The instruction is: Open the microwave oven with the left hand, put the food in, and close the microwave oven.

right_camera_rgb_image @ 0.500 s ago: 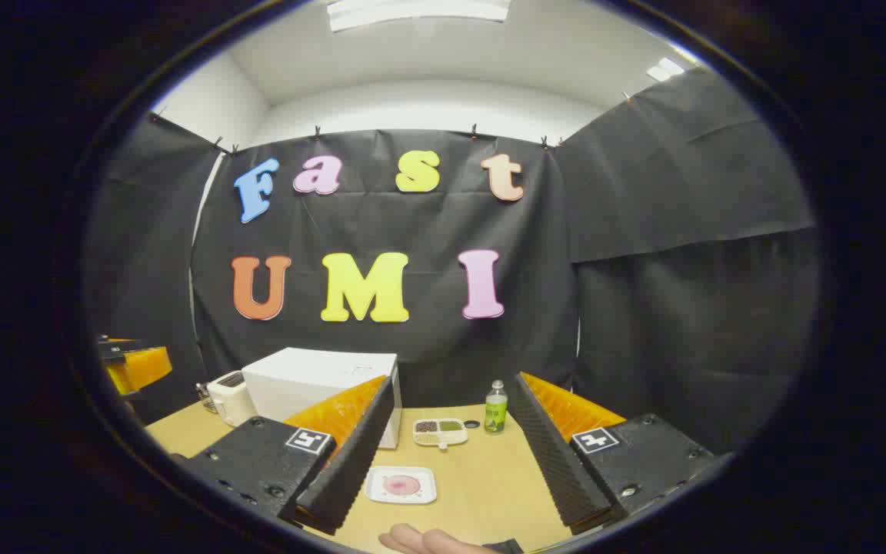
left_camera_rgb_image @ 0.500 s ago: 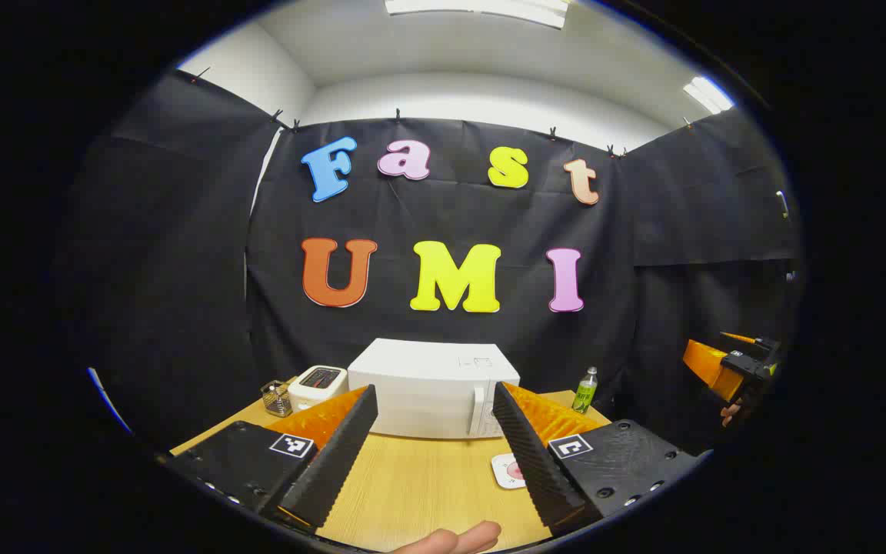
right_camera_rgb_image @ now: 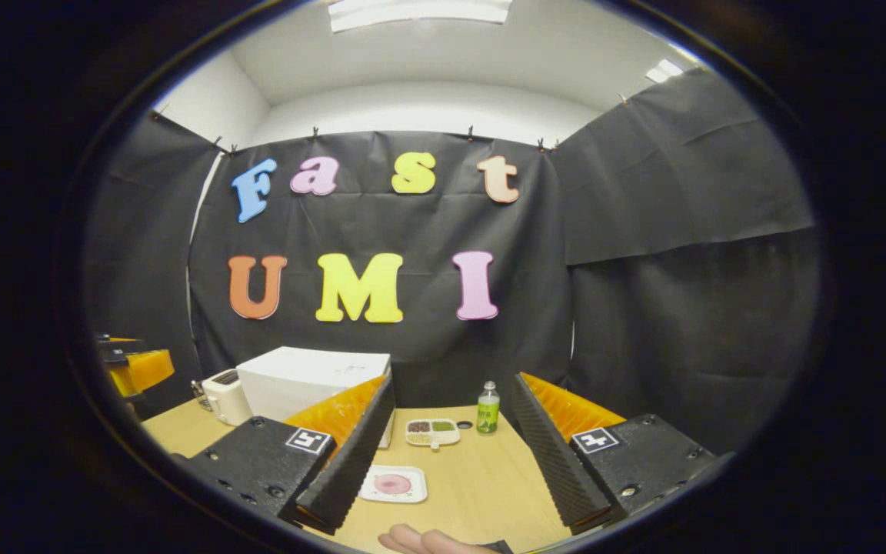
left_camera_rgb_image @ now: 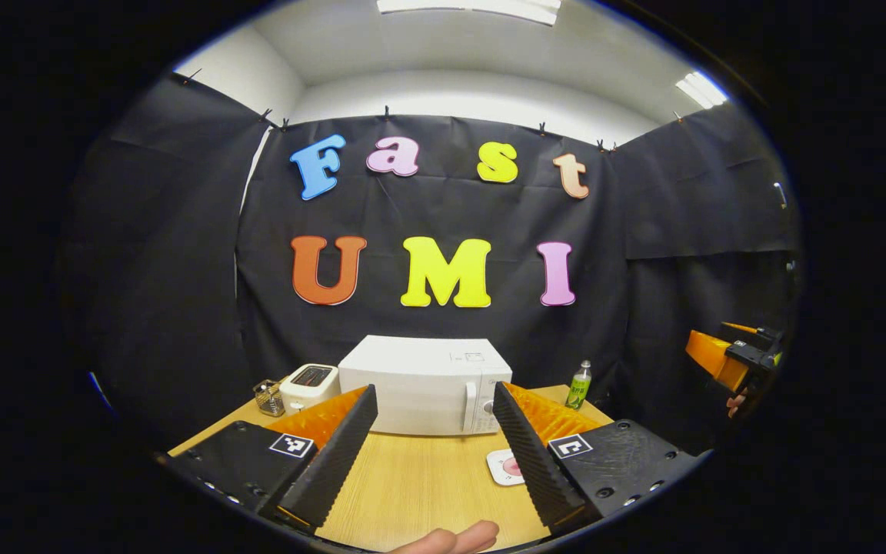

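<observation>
Both claws, left (left_camera_rgb_image: 434,454) and right (right_camera_rgb_image: 449,462), gape empty, well short of shut microwave (left_camera_rgb_image: 424,385); plate (right_camera_rgb_image: 393,484) waits on tabletop (left_camera_rgb_image: 412,485).

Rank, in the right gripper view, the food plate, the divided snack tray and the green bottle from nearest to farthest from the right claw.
1. Food plate: on the table just ahead of the right claw, by its left finger.
2. Divided snack tray: farther back, beside the microwave.
3. Green bottle: right of the tray, slightly deeper; a close call.

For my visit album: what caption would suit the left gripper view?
Open left gripper held above a wooden table, facing a closed white box-shaped microwave oven.
</observation>
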`<state>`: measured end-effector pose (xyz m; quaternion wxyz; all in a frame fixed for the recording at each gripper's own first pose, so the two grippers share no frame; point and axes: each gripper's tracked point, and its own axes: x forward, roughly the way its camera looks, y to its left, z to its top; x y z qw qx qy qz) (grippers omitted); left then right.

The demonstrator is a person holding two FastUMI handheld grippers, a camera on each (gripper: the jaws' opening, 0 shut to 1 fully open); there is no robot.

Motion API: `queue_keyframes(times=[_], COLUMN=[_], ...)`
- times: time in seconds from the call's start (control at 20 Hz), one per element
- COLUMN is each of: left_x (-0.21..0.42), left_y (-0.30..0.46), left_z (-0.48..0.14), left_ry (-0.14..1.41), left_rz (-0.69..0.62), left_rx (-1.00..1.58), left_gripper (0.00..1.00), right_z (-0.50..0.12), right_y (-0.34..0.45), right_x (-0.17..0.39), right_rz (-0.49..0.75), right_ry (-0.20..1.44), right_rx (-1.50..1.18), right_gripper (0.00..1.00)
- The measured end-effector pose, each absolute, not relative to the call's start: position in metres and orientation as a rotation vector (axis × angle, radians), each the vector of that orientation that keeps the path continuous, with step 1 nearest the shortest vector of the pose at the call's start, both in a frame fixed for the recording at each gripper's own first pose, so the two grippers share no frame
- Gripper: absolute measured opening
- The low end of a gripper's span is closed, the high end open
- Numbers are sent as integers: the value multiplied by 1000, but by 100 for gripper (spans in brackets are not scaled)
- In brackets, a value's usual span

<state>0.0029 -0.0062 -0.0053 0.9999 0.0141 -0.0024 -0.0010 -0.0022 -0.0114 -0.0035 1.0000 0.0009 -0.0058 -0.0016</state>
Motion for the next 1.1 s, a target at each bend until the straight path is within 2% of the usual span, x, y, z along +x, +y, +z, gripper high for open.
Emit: queue_keyframes(times=[0.3, 0.55, 0.8, 0.85, 0.9, 1.0, 1.05, 1.1], left_x=[17, 57, 131, 149, 168, 207, 227, 246], left_y=[-4, -17, -42, -44, -44, -44, -46, -48], left_z=[-9, -18, -35, -39, -43, -56, -66, -78], left_ry=[-21, -28, -28, -24, -27, -19, -2, 19], left_rz=[12, 9, -23, -22, -13, 11, 15, 18], left_rx=[-3, -3, -57, -56, -45, -13, -1, 4], left_gripper=[95, 95, 95, 95, 95, 95, 95, 95], right_z=[-7, -10, -11, -14, -15, -16, -14, -11], right_y=[-18, -29, -38, -38, -40, -43, -47, -50], right_x=[2, 20, 40, 44, 47, 53, 56, 58], right_rz=[3, 5, 9, 18, 23, 29, 27, 23], right_ry=[-36, -57, -89, -84, -79, -79, -87, -99], right_rx=[34, 39, 18, 15, 9, -8, -15, -21], right_gripper=[92, 92, 92, 99, 92, 92, 99, 92])
